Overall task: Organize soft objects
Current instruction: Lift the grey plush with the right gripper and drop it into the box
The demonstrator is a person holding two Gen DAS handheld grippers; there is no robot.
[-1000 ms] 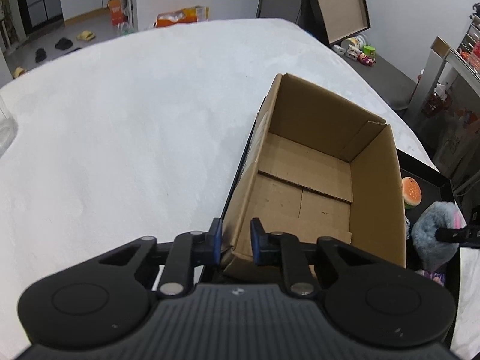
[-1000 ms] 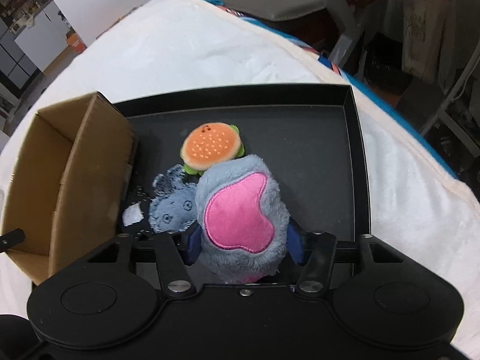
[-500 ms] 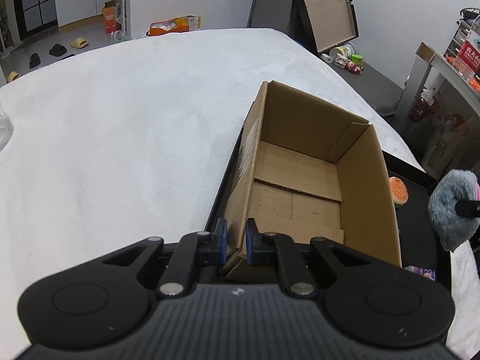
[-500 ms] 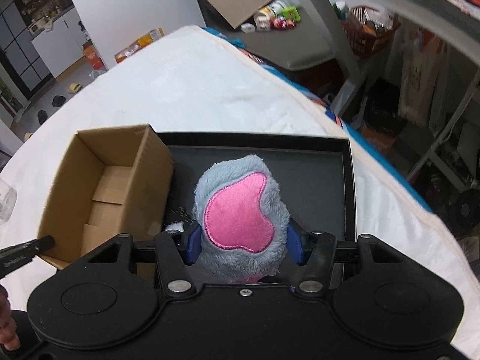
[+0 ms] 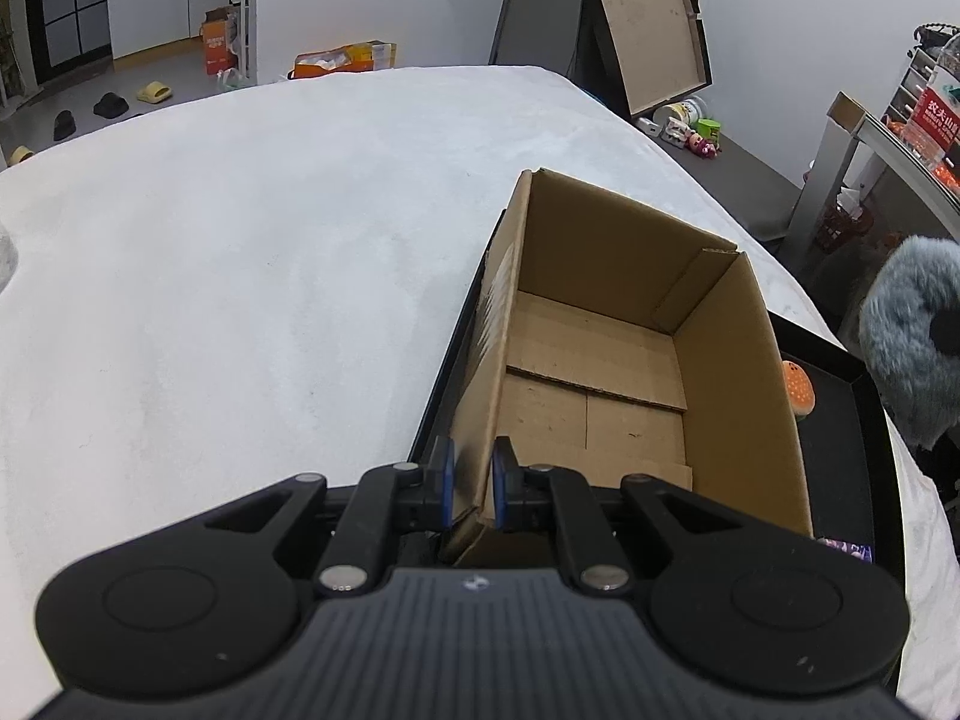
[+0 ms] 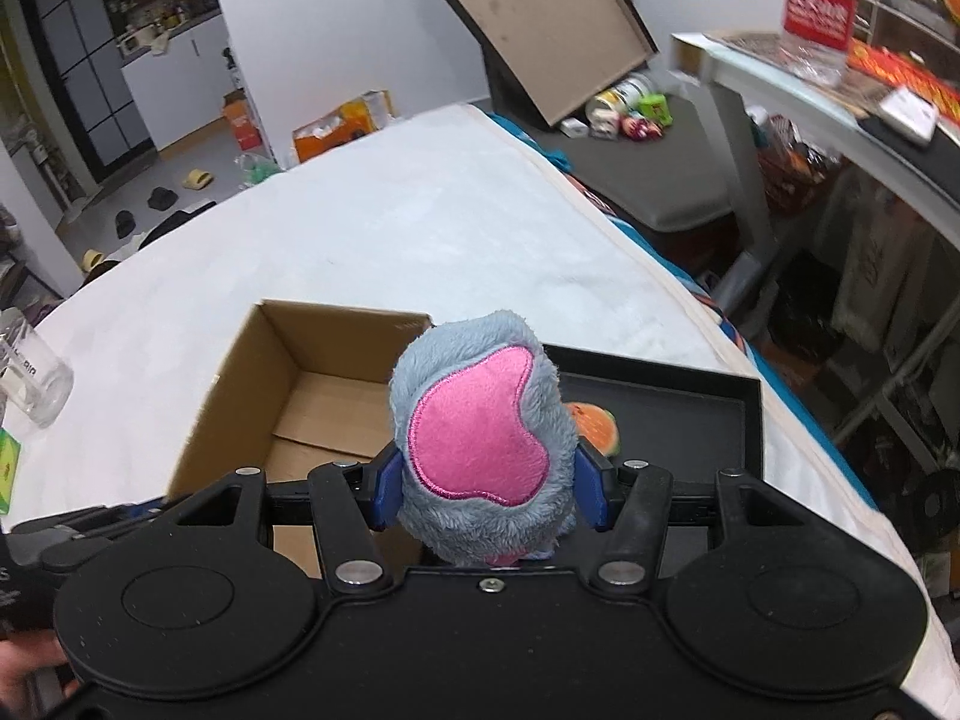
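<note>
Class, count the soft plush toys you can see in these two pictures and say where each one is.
2. The fluffy grey-and-pink plush toy is held in the right gripper; the orange burger-shaped plush lies in the black tray. Others may be hidden behind the held toy or the brown cardboard box.

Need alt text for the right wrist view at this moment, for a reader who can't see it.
The right gripper holds a grey plush toy with a pink patch between its jaws, raised above an empty cardboard box and a black tray on a white padded surface. A plush hamburger lies in the tray behind the toy.
</note>
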